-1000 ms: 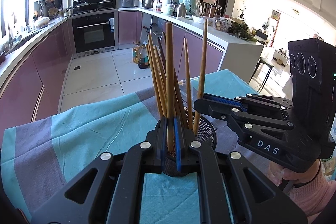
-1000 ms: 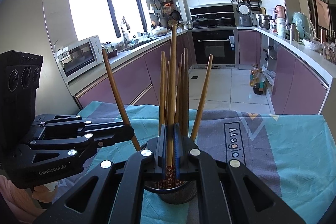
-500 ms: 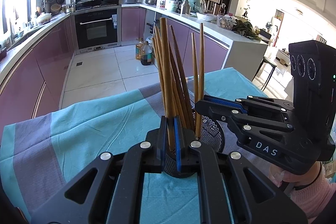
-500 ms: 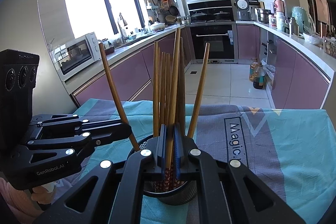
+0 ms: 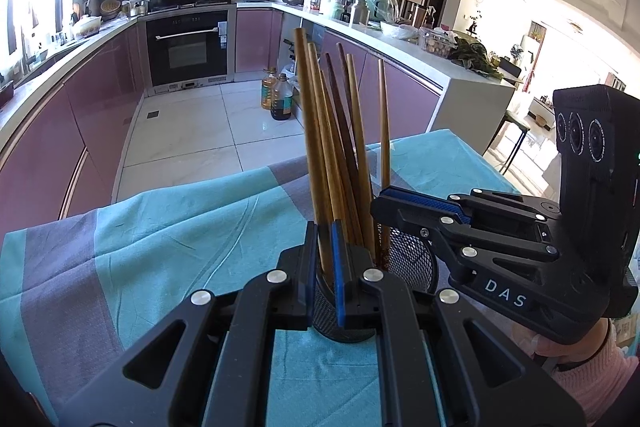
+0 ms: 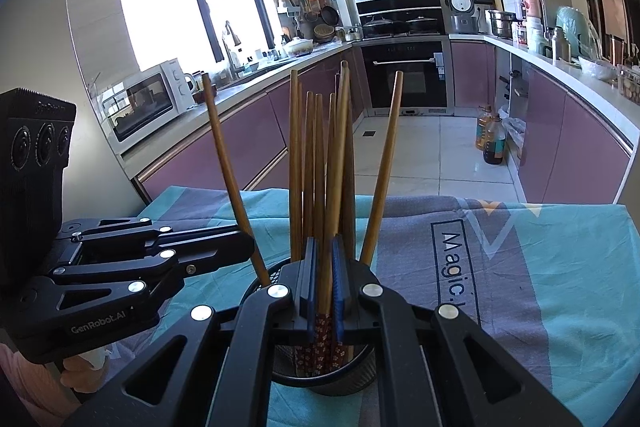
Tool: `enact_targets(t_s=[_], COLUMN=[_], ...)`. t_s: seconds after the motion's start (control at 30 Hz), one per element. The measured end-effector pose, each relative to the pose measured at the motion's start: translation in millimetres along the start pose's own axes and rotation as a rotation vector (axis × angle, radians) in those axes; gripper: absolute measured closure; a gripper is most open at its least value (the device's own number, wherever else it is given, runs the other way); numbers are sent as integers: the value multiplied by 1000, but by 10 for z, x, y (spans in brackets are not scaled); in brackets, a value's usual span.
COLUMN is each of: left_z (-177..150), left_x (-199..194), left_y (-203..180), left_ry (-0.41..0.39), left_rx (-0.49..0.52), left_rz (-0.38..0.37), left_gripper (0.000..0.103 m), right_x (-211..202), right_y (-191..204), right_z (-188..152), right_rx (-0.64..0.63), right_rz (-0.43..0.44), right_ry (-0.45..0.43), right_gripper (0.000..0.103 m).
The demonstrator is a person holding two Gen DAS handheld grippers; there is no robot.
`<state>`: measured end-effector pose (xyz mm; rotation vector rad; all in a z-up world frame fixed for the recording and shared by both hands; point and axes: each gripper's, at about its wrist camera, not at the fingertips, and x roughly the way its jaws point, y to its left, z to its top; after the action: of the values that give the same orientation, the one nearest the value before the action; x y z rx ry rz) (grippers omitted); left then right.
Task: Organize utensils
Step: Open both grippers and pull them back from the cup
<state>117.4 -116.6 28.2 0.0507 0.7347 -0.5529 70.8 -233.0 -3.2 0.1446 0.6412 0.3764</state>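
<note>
two tools [image 5: 324, 267] [image 6: 325, 279], each gripping one chopstick [image 5: 316, 155] [image 6: 334, 187] in holder [image 6: 360, 371]

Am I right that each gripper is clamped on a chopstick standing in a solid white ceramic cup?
Not quite: the left gripper and right gripper each clamp a chopstick, but the holder is a black mesh cup, as the left wrist view shows.

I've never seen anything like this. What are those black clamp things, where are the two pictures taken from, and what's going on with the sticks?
No robot here: a person holds a hand-held gripper in each hand, each with its own camera looking along its fingers. One picture comes from the left gripper, the other from the right gripper; each also sees the other. On the teal and grey cloth stands a black mesh cup of wooden chopsticks. Each gripper is shut on one chopstick in the cup.
</note>
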Motion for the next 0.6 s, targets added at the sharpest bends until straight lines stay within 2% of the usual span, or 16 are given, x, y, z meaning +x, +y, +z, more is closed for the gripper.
enact_targets(t_s=[0.27, 0.33, 0.4, 0.43, 0.47, 0.5, 0.53, 0.57, 0.6], left_z=[-45, -81, -137, -157, -180, -208, -238, -272, -306], left_x=[86, 81, 46, 12, -17, -63, -107, -158, -208], left_y=[67, 68, 103, 129, 133, 165, 175, 201, 230], left_ry=[6, -2, -20, -37, -49, -68, -87, -110, -133], left_rx=[-14, -17, -25, -32, -36, -46, -53, -61, -67], left_rz=[-10, -9, 5, 19, 27, 43, 59, 83, 109], left_gripper=[95, 87, 66, 63, 58, 47, 41, 31, 22], right_x=[-9, -27, -62, -87, -112, -154, -203, -243, -274], right_y=[18, 19, 27, 41, 54, 73, 90, 104, 103], right_z=[-31, -51, -73, -87, -98, -117, -136, -155, -165], right_rx=[6, 8, 6, 2, -4, -12, -19, -26, -27], right_rz=[3, 4, 2, 0, -6, -20, -45, -64, -76], right_ry=[2, 1, -6, -10, -17, -32, -51, -66, -79], right_gripper=[96, 92, 78, 75, 68, 53, 45, 35, 22])
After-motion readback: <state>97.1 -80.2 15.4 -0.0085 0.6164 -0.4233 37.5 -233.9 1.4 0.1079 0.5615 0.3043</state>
